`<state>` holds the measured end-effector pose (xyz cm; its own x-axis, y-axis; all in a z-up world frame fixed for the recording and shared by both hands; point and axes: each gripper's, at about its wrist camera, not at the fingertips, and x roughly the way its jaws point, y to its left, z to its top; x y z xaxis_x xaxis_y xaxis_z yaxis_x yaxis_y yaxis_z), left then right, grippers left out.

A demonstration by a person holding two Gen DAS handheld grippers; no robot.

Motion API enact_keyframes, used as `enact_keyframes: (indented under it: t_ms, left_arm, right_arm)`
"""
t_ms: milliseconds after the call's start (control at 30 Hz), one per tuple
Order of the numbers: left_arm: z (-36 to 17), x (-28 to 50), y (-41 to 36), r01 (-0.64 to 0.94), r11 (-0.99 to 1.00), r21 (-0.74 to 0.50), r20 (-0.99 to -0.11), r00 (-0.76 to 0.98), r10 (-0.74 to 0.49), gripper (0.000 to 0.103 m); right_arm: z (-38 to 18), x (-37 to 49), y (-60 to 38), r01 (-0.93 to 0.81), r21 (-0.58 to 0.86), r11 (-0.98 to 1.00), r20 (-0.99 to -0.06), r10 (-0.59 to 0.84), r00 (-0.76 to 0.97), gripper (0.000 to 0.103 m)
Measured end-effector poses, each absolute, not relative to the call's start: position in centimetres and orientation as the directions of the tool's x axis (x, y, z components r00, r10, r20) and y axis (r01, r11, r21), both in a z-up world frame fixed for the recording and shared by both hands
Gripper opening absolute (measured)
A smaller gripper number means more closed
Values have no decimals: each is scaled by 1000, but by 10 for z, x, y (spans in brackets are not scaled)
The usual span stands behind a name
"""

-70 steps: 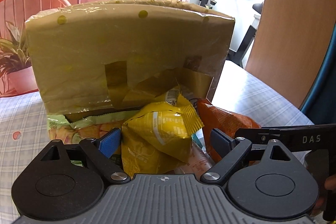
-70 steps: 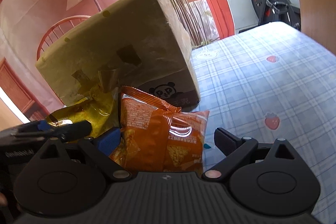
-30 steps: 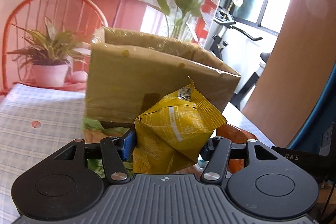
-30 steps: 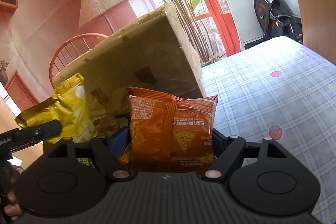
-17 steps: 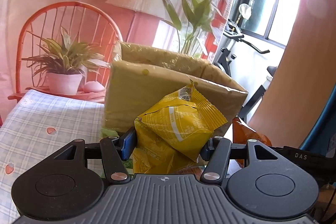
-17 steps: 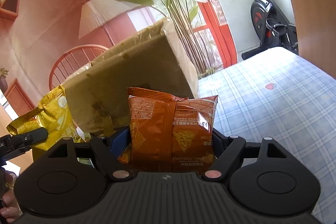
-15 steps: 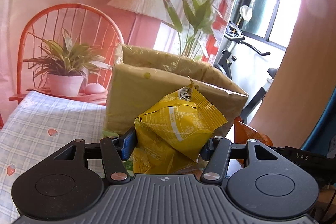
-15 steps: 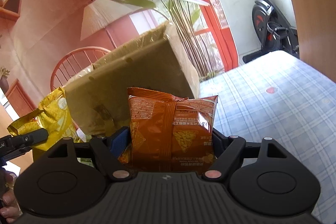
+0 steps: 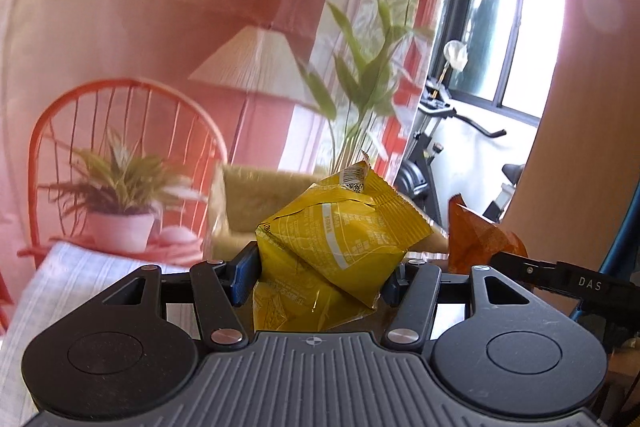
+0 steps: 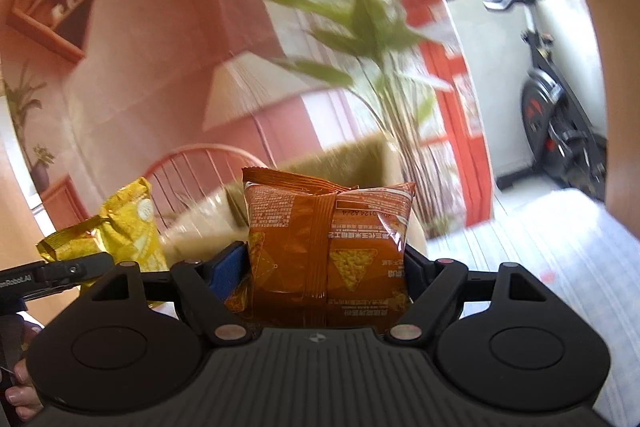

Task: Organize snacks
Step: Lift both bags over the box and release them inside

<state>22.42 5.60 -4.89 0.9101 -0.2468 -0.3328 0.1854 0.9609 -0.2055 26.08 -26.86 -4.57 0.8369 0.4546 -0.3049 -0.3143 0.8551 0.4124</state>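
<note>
My left gripper (image 9: 320, 277) is shut on a crumpled yellow snack bag (image 9: 336, 251), held up in the air. My right gripper (image 10: 326, 267) is shut on an orange chip bag (image 10: 324, 247), also lifted. In the left wrist view the orange bag (image 9: 476, 235) peeks in at the right, above the other gripper's finger. The yellow bag (image 10: 120, 227) shows at the left of the right wrist view. Behind both bags stands the tan cardboard box (image 9: 264, 203), its top edge (image 10: 352, 155) low in each view and blurred.
A checked tablecloth (image 10: 540, 255) covers the table (image 9: 48, 279). Behind it are an orange chair (image 9: 120, 99), a potted plant (image 9: 120, 211), a floor lamp (image 9: 256, 67), a tall leafy plant (image 10: 360, 27) and an exercise bike (image 10: 560, 115). A hand (image 10: 20, 387) grips the left tool.
Both grippers rose with their bags, which were lying in front of the box before being gripped. The box dropped lower in both views and more of the room behind shows.
</note>
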Motion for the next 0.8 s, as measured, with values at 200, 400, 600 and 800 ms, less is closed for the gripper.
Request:
enact_keyframes:
  t_ms: [200,400,600,800]
  left_arm:
    - [-27,267,51,209,958,-198,-326,907,-266,62]
    - [-20,320,47,216,951,-220,-359,889,-285,62]
    - [-25,360,45,207,947,-246,-377,880,-290,57]
    - [-28,393,43,174,959,-222,-416,873,-255,50]
  right_arm:
    - [-19,302,-251,-376,362,853,-260,479,838,80]
    - [-11,361,-229,-374,308,875,-295,462,837,80]
    - [-26,406,-213,-335,287,897,-374,427,823,80]
    - [-43,427,-209,-312,302,901,-424,421,802,80]
